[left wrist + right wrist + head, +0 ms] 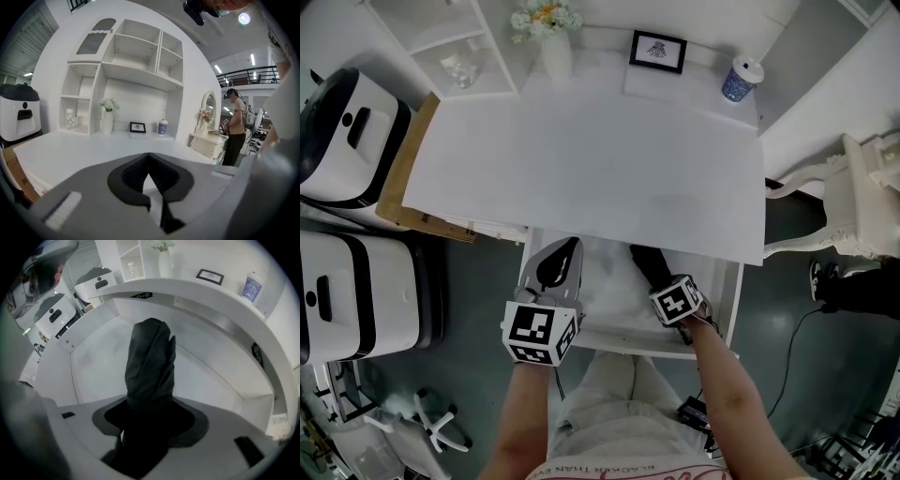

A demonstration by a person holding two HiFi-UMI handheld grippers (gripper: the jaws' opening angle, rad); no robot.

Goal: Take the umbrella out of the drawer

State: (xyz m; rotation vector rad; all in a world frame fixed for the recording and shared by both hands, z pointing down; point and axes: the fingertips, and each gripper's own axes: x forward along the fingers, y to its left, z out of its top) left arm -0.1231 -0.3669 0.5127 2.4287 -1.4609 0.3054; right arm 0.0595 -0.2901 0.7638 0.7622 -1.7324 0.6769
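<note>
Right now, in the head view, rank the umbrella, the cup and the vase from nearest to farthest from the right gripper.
1. The umbrella, in the open drawer, between the jaws of the right gripper, which are closing.
2. The cup, at the back right of the desk top.
3. The vase, at the back left of the desk top.

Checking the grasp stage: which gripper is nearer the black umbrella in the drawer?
Right. The right gripper sits over the umbrella, which is between its closing jaws. The left gripper hangs over the drawer's left side, apart from the umbrella, jaws together, empty.
</note>
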